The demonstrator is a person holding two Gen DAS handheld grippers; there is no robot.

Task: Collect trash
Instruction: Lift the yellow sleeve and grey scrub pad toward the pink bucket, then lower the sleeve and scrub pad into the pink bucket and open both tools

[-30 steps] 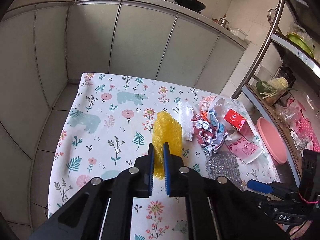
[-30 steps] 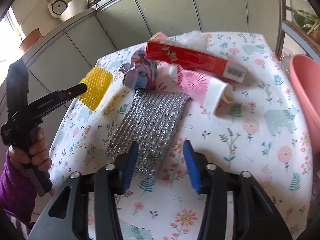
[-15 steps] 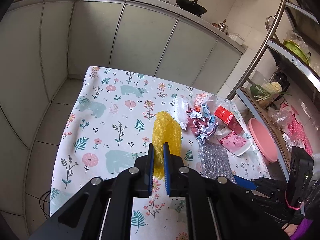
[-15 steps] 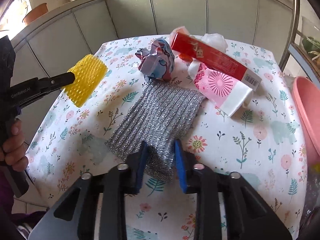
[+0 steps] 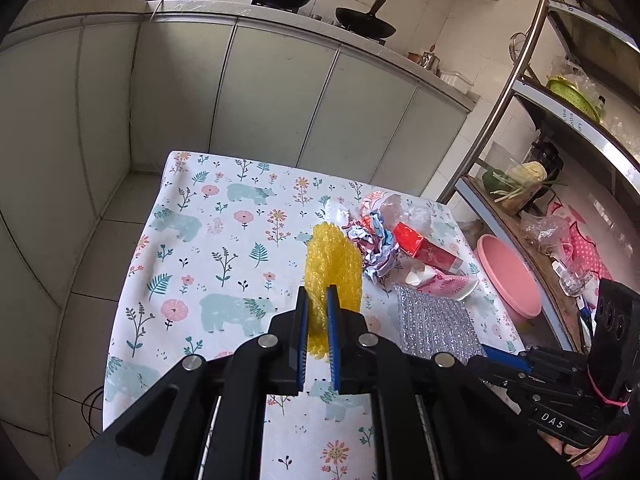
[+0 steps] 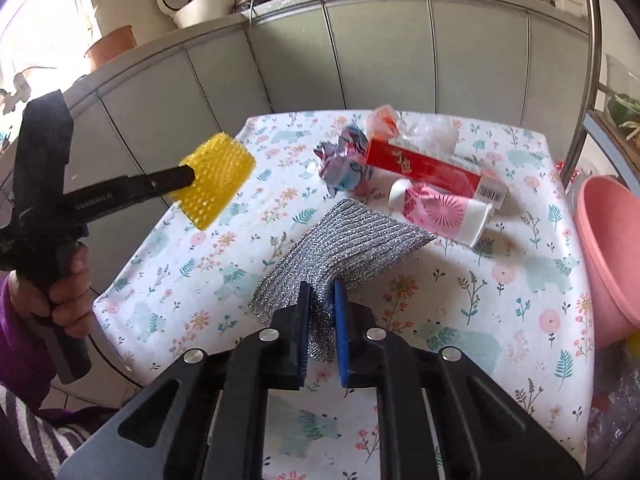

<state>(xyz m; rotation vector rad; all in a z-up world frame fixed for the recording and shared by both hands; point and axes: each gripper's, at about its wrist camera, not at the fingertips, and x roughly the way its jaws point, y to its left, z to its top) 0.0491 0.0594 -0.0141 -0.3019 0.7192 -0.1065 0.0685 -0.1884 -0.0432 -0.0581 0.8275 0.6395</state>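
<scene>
My left gripper (image 5: pixel 318 300) is shut on a yellow bubble-textured pad (image 5: pixel 332 264), held off the floral table (image 5: pixel 224 256); the right wrist view shows the pad (image 6: pixel 218 178) in the air at the left. My right gripper (image 6: pixel 322 288) has its jaws closing tight on the near corner of a silver glittery scouring cloth (image 6: pixel 348 240), pads pressing it, and that corner is raised while the rest lies on the table. Behind the cloth lie a crumpled coloured wrapper (image 6: pixel 344 164), a red carton (image 6: pixel 424 166), a pink-patterned paper cup (image 6: pixel 440 212) on its side and clear plastic film (image 6: pixel 432 130).
A pink basin (image 6: pixel 604 260) stands past the table's right edge, beside a metal shelf rack (image 5: pixel 516 80) with vegetables. Grey cabinets (image 5: pixel 280 92) with pans on top run behind the table. A hand in a purple sleeve (image 6: pixel 60 288) holds the left gripper's handle.
My right gripper went from open over the silver cloth to closed on its near corner and lifted it. The left gripper rose and drew back with the yellow pad still in it.
</scene>
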